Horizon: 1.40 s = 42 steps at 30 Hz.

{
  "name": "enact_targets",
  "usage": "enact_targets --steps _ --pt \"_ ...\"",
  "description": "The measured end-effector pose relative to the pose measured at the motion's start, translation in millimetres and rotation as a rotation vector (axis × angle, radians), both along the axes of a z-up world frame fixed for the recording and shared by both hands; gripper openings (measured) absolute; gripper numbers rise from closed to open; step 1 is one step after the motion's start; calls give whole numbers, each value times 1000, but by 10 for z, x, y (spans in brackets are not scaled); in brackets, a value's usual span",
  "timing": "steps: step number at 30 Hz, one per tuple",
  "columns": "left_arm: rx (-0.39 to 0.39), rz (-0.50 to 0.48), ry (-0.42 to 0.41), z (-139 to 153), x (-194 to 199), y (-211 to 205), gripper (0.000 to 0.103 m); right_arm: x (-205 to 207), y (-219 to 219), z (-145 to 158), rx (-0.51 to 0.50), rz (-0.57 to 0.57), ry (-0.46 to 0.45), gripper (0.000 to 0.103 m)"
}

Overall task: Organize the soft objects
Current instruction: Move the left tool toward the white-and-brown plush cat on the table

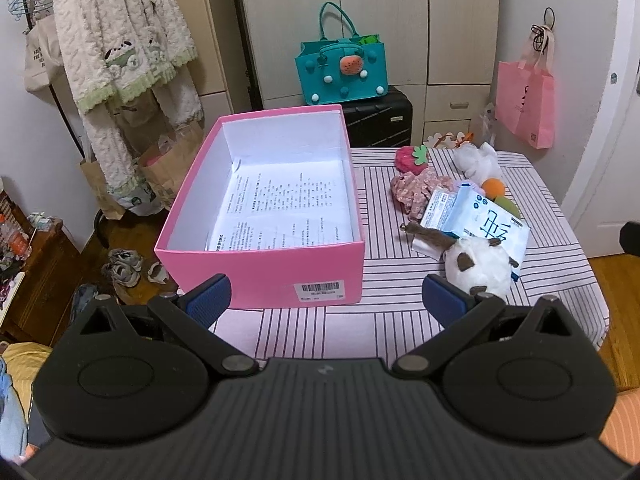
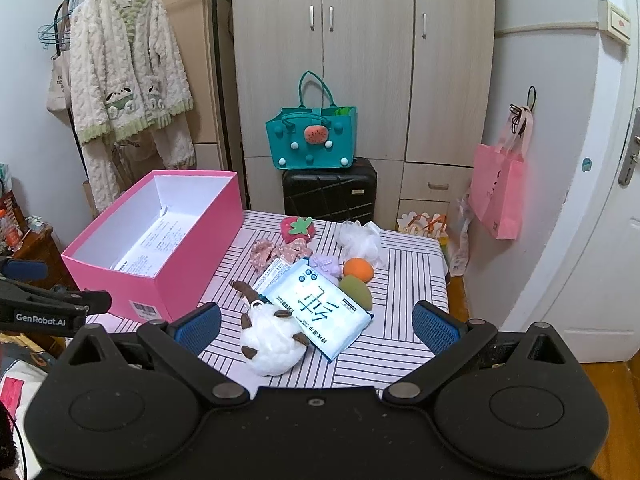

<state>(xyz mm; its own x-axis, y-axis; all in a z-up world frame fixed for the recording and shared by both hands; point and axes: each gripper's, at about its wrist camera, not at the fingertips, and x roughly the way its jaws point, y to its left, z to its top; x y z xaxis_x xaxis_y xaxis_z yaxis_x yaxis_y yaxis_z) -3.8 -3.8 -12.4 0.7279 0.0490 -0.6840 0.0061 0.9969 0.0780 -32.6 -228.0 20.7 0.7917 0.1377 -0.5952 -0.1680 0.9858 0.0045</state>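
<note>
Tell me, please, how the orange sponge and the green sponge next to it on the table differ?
The orange sponge is round like a ball; the green sponge is teardrop-shaped, tapering to a point. The orange sponge is bright, the green sponge a dull olive. The orange sponge lies farther back, by the white mesh pouf; the green sponge lies nearer, beside the blue wipes packet. Both rest on the striped tablecloth, touching each other, ungripped.
</note>
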Motion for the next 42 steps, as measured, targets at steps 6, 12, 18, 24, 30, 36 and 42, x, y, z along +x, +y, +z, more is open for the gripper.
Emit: enact_targets --steps 6,12,18,24,30,36,42 --pt "5 10 -15 7 -30 30 103 1 14 -27 8 -1 2 103" --pt "3 11 -12 -11 -25 60 103 29 34 -78 -1 -20 14 103" --pt "2 16 -20 -6 -26 81 103 48 37 -101 -3 -20 19 103" --pt "12 12 -24 -15 -17 76 103 57 41 -103 -5 -18 20 103" --pt "3 -9 -32 3 -5 69 103 60 40 -111 -8 -19 19 103" --pt "4 -88 -26 63 23 19 103 92 12 -114 -18 -12 25 103" --pt "69 -159 -34 134 157 -152 103 134 -90 -136 31 46 25 103"
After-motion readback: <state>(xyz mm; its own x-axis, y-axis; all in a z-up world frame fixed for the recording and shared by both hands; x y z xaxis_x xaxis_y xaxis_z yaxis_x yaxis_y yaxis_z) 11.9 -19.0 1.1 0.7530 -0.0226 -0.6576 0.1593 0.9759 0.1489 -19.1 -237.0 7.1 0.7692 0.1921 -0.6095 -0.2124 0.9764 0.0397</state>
